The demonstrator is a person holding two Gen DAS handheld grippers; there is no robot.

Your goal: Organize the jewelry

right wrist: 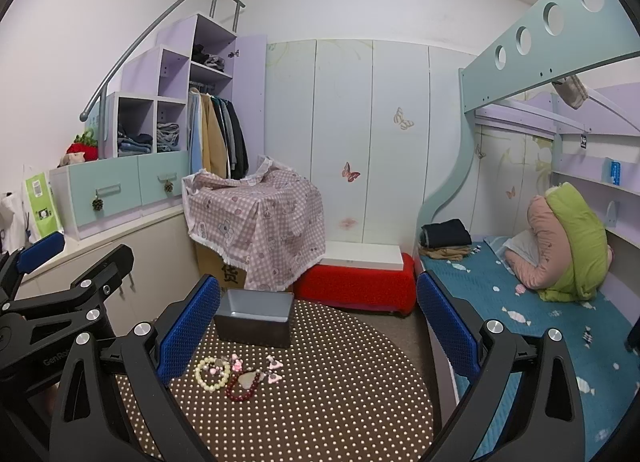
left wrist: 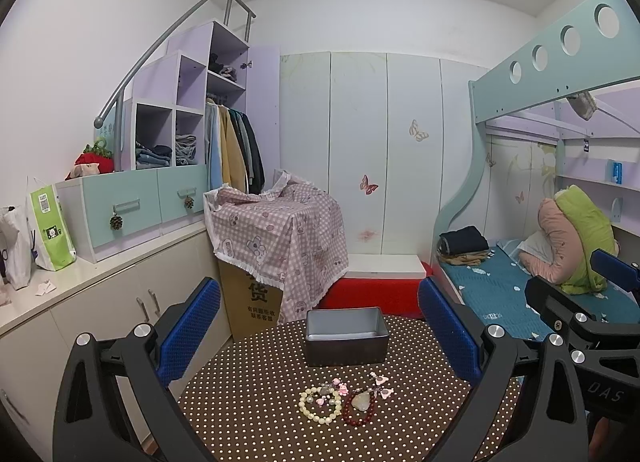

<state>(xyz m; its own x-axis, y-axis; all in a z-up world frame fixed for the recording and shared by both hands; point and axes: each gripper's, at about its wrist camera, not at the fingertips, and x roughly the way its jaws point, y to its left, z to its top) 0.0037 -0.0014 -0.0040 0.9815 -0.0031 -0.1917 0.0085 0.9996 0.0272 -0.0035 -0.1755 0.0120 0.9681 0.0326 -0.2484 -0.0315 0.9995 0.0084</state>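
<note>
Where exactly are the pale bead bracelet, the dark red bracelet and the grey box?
pale bead bracelet (left wrist: 320, 406): left wrist view, on its lower ring of beads.
dark red bracelet (left wrist: 359, 418): left wrist view, on its lower beads.
grey box (left wrist: 346, 350): left wrist view, on its front wall.

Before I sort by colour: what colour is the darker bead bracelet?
Dark red bead bracelet, clearest in the left wrist view.
</note>
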